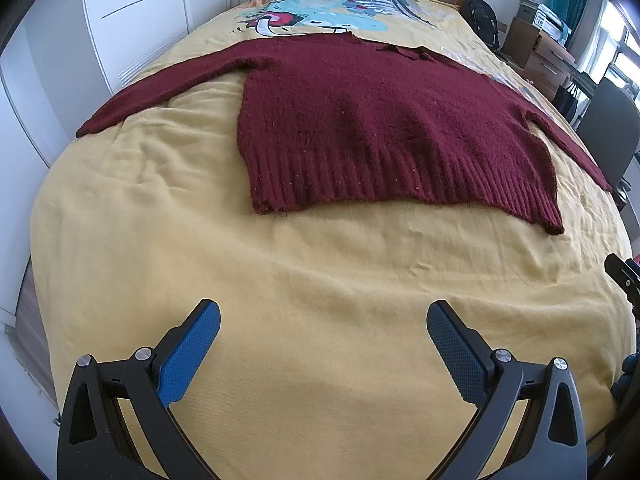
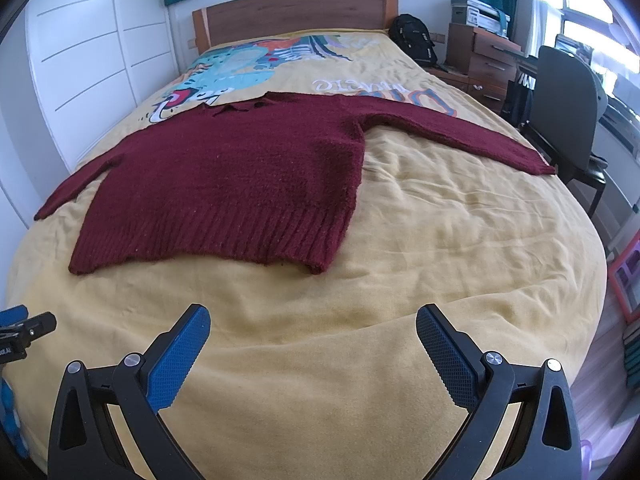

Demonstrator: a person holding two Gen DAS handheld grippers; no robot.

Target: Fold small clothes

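A dark red knit sweater (image 1: 372, 120) lies flat on the yellow bedspread (image 1: 280, 272), both sleeves spread out to the sides and the ribbed hem toward me. It also shows in the right wrist view (image 2: 240, 184). My left gripper (image 1: 323, 314) is open and empty, above the bare bedspread short of the hem. My right gripper (image 2: 313, 318) is open and empty too, short of the hem's right corner. Part of the right gripper shows at the right edge of the left wrist view (image 1: 624, 276).
White wardrobe doors (image 2: 88, 64) run along the bed's left side. A wooden headboard (image 2: 296, 12) stands at the far end. A black backpack (image 2: 414, 38), wooden drawers (image 2: 484, 60) and a dark chair (image 2: 568, 108) stand to the right. The bedspread (image 2: 320, 360) carries a colourful print near the headboard.
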